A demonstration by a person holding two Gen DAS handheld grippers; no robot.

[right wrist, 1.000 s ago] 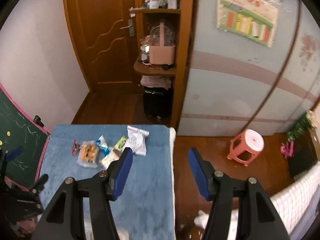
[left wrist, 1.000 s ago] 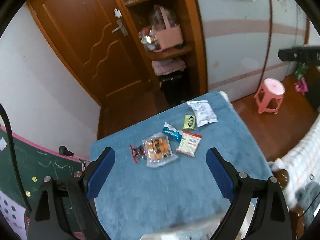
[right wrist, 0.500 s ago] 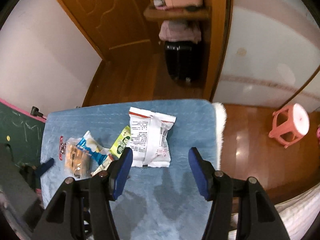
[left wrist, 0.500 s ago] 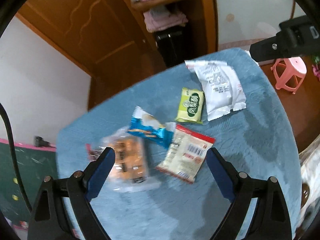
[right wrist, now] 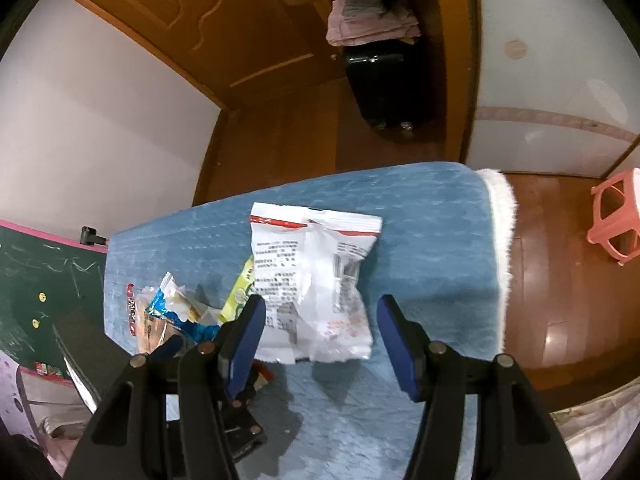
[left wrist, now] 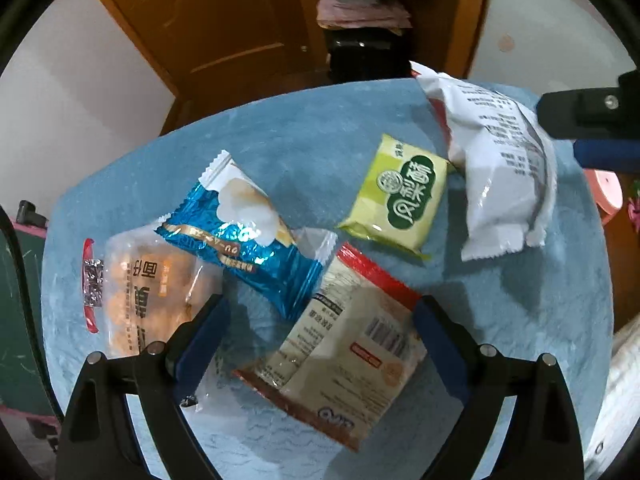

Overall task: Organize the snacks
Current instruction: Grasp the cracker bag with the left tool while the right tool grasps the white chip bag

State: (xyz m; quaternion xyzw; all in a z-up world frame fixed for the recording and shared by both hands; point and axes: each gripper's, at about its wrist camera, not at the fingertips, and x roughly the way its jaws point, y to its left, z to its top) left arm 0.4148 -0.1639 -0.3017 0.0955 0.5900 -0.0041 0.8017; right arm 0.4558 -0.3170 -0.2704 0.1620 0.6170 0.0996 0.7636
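Note:
Several snack packs lie on a blue cloth-covered table point(left wrist: 304, 152). My left gripper point(left wrist: 322, 320) hangs open just above a cream pack with a red edge point(left wrist: 352, 344), its fingers straddling it. A blue foil pack point(left wrist: 244, 236) overlaps a clear bag of orange snacks point(left wrist: 148, 292) on the left. A green pack point(left wrist: 400, 196) lies beyond. My right gripper point(right wrist: 320, 316) is open over the near end of a large white bag point(right wrist: 312, 284), which also shows in the left wrist view as the white bag point(left wrist: 504, 176).
The table's right edge with a white fringe point(right wrist: 500, 232) drops to a wooden floor with a pink stool point(right wrist: 616, 220). A green chalkboard point(right wrist: 44, 280) stands left of the table. A wooden door and a shelf with a dark suitcase point(right wrist: 384, 84) are behind.
Both grippers have come down steeply toward the table and tilted downward; the snacks now fill the views. The left one stands over the cream pack, the right one over the white bag.

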